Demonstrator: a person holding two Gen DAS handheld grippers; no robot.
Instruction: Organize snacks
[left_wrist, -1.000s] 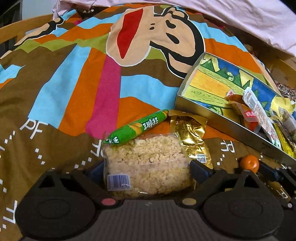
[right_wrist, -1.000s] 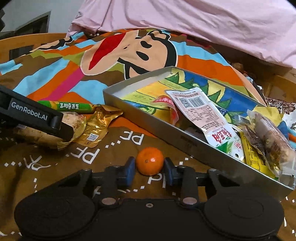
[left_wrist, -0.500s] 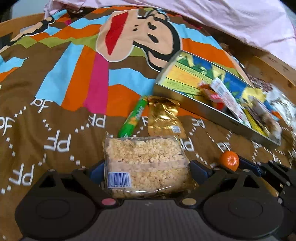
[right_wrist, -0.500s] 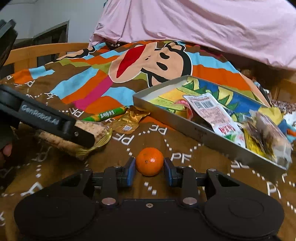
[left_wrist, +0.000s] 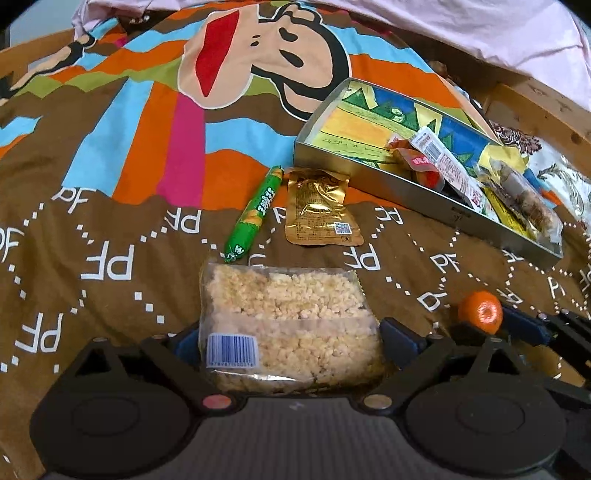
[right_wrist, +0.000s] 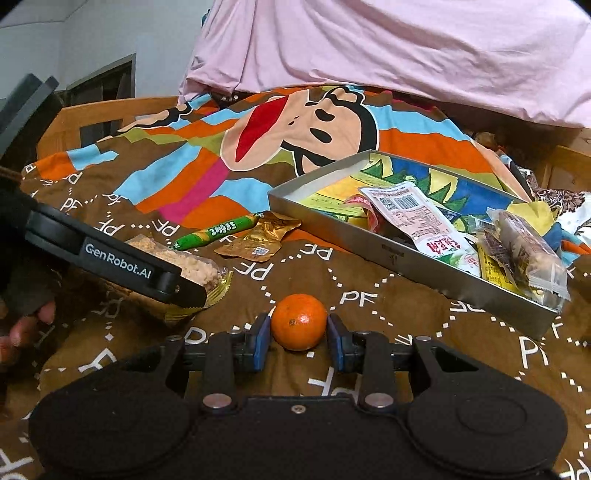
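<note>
While the left tongs grip a clear packet of crumbly rice crisp from both sides, the blue pads pressing its edges, the packet sits up off the bedspread with its barcode label towards the camera. From the right wrist view the same packet pokes out under the black arm of the left tongs, and a person's hand in a dark sleeve shows at the far left edge. The right tongs are closed on a small orange mandarin, a blue pad against each side of it; in the left view that mandarin appears at the right with the right tongs behind it. On the bedspread just beyond the packet lie a green sausage stick and, beside it on the right, a gold foil sachet, the two close but whether they touch I cannot tell. Further right stands a shallow metal tray with a colourful printed bottom; its far end is heaped with wrapped snacks, a white wrapper with a barcode on top. A cartoon monkey face fills the middle of the bedspread, and a pink sheet is bunched up behind it
</note>
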